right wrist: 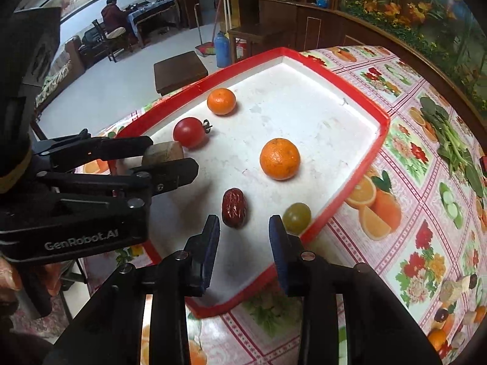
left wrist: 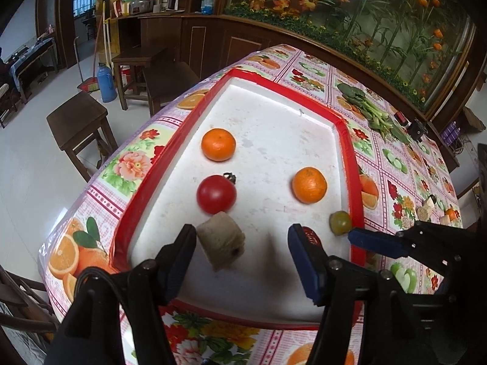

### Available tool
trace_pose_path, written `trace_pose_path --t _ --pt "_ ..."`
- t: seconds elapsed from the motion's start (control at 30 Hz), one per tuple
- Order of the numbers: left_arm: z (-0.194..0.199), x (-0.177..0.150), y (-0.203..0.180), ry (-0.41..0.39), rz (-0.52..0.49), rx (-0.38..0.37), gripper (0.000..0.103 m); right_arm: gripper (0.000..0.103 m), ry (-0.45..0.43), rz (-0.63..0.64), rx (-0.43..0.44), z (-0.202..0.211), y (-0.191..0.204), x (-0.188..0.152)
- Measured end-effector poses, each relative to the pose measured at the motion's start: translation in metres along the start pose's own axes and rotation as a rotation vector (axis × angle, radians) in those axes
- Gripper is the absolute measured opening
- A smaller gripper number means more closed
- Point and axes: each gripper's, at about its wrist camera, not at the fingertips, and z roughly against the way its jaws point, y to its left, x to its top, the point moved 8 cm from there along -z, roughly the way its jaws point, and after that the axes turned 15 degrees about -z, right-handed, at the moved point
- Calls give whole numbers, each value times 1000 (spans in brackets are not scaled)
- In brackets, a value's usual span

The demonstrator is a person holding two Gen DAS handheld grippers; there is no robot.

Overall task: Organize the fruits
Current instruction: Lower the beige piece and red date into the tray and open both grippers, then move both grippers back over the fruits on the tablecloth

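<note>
On the white tray (right wrist: 319, 115) with the red rim lay two oranges (left wrist: 218, 145) (left wrist: 309, 185), a tomato (left wrist: 216, 194), a dried date (right wrist: 234, 208), a green grape (right wrist: 296, 213) against the near right edge, and a beige cylinder of root (left wrist: 221, 245). The left tongs (left wrist: 242, 243) stood spread, the root just beside one pad, not pinched. The right tongs (right wrist: 244, 231) were parted with nothing between them, date and grape just ahead. Leafy greens (left wrist: 369, 108) lay on the flowered desk (left wrist: 395, 164) beyond the tray's right edge.
</note>
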Motion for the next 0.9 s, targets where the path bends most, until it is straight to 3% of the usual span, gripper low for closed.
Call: trace_pose_path --t 0.3,0.6,0.77,0.9 --pt "10 14 -35 -38 -32 -17 66 34 -34 -80 17 29 -30 -10" --pt "-4 33 -123 -30 -175 -97 66 38 -59 -236 -64 60 -115 -44" --pt "-17 38 -187 -13 -277 -166 66 69 -110 -352 -183 90 -188 -74" --pt "-26 37 -236 13 -353 -220 66 69 -148 -457 -221 117 -239 -97"
